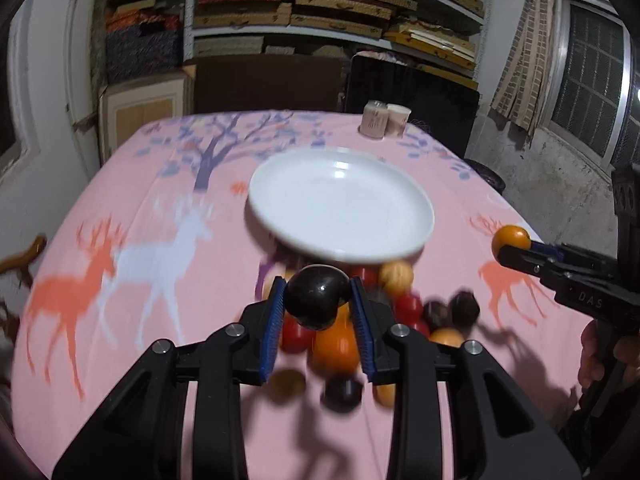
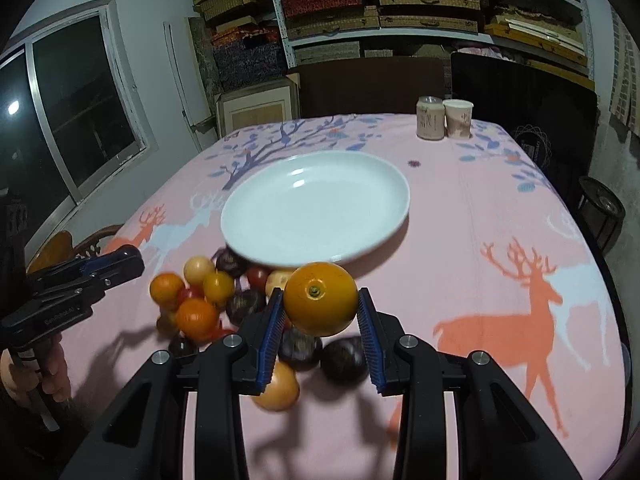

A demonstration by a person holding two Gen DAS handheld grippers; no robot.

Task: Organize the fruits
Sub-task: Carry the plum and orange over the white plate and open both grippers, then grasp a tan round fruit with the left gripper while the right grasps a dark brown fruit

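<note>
The left hand-held gripper (image 1: 318, 302) is clamped on a dark plum (image 1: 317, 297); the right hand-held gripper (image 2: 320, 306) is clamped on an orange (image 2: 321, 299) (stem end facing the camera). Both are held above the fruit pile (image 2: 208, 300) on the pink tabletop (image 2: 500, 220), beside the white plate (image 2: 316, 208).
</note>
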